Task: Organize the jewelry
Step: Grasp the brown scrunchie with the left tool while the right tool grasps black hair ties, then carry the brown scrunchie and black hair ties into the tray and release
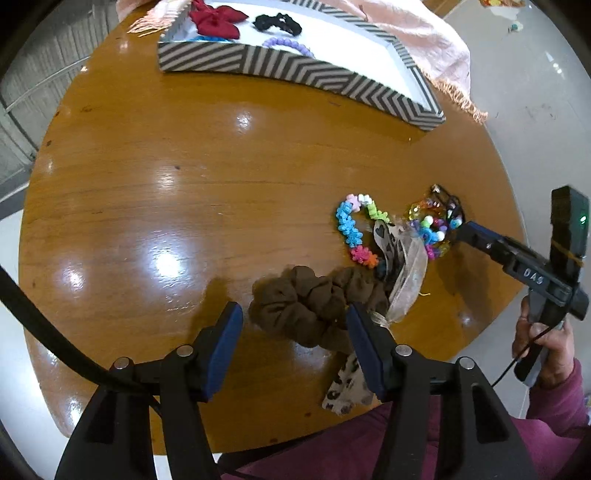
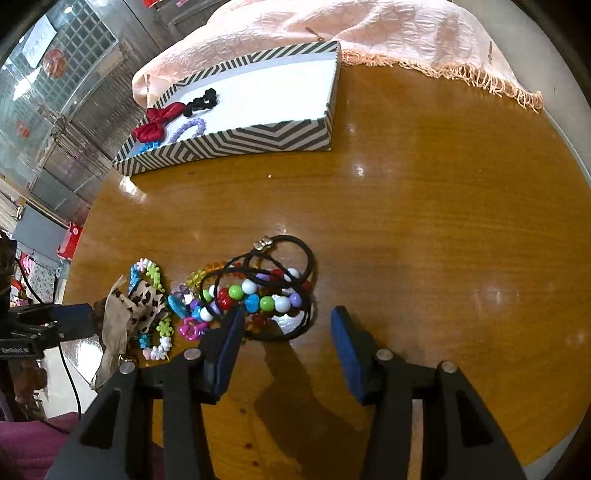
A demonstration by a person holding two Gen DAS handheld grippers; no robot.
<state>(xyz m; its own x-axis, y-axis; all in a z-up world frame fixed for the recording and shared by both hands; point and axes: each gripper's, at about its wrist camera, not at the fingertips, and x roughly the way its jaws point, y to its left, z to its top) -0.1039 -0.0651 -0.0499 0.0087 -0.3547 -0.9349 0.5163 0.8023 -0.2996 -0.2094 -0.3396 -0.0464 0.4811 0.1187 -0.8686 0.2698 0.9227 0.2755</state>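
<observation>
Left tongs [image 1: 295,325] wide open over brown scrunchie [image 1: 314,302], empty; right tongs [image 2: 286,328] half-open, empty; leopard ribbon [image 1: 341,387] partly hidden.

brown scrunchie [image 1: 310,306]: right end behind left tool's finger | blue beads [image 2: 149,147]: mostly behind striped box [image 2: 236,142] wall | pink cloth [image 2: 369,33]: cropped at top
</observation>
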